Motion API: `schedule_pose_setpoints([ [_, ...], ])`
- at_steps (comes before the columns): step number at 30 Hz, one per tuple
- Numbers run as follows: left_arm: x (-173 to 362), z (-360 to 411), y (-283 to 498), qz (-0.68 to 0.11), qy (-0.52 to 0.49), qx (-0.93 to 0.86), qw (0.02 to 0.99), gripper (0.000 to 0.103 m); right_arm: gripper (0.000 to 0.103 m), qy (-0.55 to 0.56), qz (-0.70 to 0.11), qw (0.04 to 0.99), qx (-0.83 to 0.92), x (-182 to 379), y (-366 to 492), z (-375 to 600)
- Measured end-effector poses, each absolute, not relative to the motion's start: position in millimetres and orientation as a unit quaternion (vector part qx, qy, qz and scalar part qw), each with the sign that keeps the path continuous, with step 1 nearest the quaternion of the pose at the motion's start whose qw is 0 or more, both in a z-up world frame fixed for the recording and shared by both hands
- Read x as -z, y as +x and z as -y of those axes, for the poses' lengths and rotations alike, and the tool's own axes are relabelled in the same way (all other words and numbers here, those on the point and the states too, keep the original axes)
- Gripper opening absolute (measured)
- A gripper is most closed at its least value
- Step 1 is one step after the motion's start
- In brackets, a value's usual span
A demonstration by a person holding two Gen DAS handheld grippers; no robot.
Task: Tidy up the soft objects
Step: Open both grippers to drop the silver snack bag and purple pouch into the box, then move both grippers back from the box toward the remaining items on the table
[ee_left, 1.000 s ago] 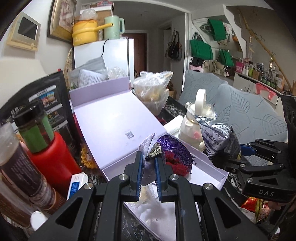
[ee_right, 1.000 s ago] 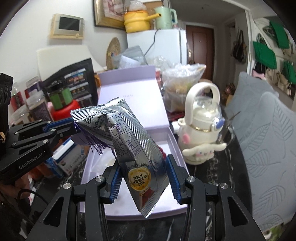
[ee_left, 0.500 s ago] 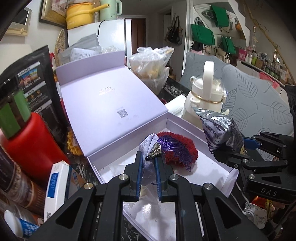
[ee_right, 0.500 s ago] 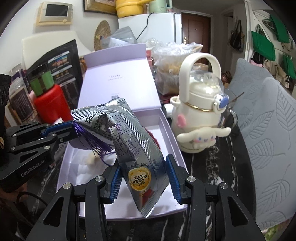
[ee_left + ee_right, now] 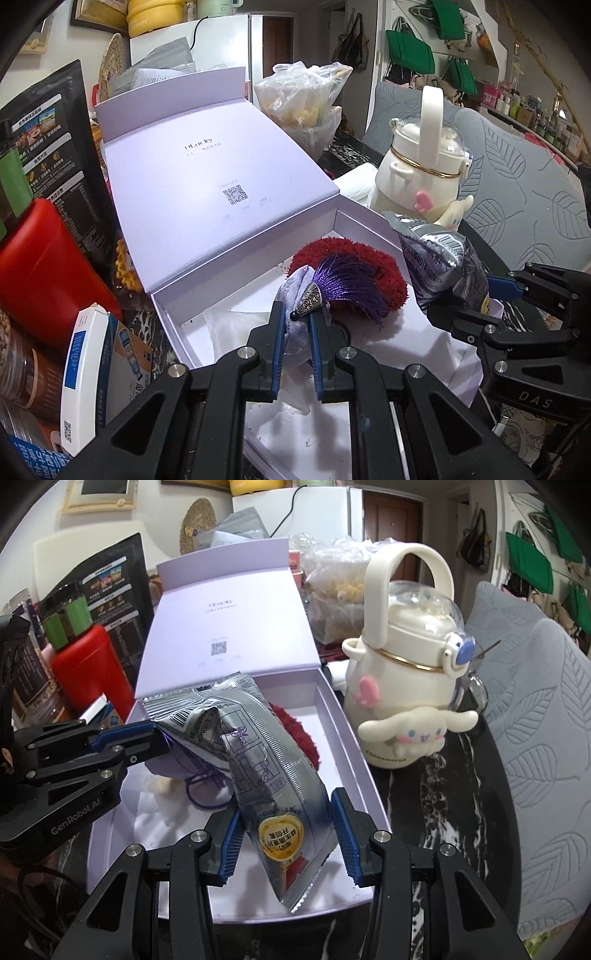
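My left gripper (image 5: 296,323) is shut on a lavender fabric pouch (image 5: 293,295) with a purple feather tassel (image 5: 347,282), held low over the open lavender box (image 5: 173,314). A red fuzzy pad (image 5: 388,273) lies in the box behind it. My right gripper (image 5: 286,829) is shut on a silver snack packet (image 5: 266,757), held over the box's near right part (image 5: 364,775). The left gripper also shows in the right wrist view (image 5: 147,734), and the packet shows in the left wrist view (image 5: 439,262).
A white Cinnamoroll bottle (image 5: 402,686) stands right of the box. A red jar (image 5: 40,266), a black bag (image 5: 44,136) and a blue-white carton (image 5: 85,373) crowd the left. A plastic bag (image 5: 299,99) sits behind the raised lid (image 5: 207,177). A grey cushion (image 5: 539,709) lies right.
Both grippers have moved forward and down toward the box, still holding the pouch and the packet. The box interior and the red pad now fill more of both views.
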State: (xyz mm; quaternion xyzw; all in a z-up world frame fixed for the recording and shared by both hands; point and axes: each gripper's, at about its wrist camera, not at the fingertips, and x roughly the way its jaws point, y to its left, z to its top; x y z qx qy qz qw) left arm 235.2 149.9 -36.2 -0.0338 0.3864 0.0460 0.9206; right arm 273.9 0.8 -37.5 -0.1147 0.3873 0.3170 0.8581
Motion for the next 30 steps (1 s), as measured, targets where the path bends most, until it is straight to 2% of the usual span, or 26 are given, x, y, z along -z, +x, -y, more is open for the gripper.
schedule_pose_setpoints([
  [6,39,-147,235,-0.391,-0.024,-0.049,0.919,0.013,0.046,-0.115,-0.393,0.857,-0.313,41,274,0],
  [9,39,-149,237,-0.399,-0.026,-0.055,0.915,0.015,0.056,-0.116,-0.395,0.857,-0.309,40,275,-1],
  [11,40,-151,238,-0.404,-0.028,-0.066,0.912,0.028,0.067,-0.115,-0.392,0.86,-0.306,37,274,0],
  [12,40,-151,238,-0.406,-0.029,-0.07,0.911,0.033,0.068,-0.115,-0.39,0.861,-0.304,36,273,1],
  [14,40,-153,237,-0.406,-0.032,-0.073,0.91,0.07,0.068,-0.115,-0.386,0.864,-0.302,33,271,3],
  [15,39,-153,235,-0.403,-0.035,-0.074,0.911,0.077,0.068,-0.116,-0.385,0.865,-0.301,32,270,4],
  [30,6,-146,207,-0.374,-0.033,-0.085,0.923,0.078,0.068,-0.111,-0.363,0.877,-0.294,7,250,18],
])
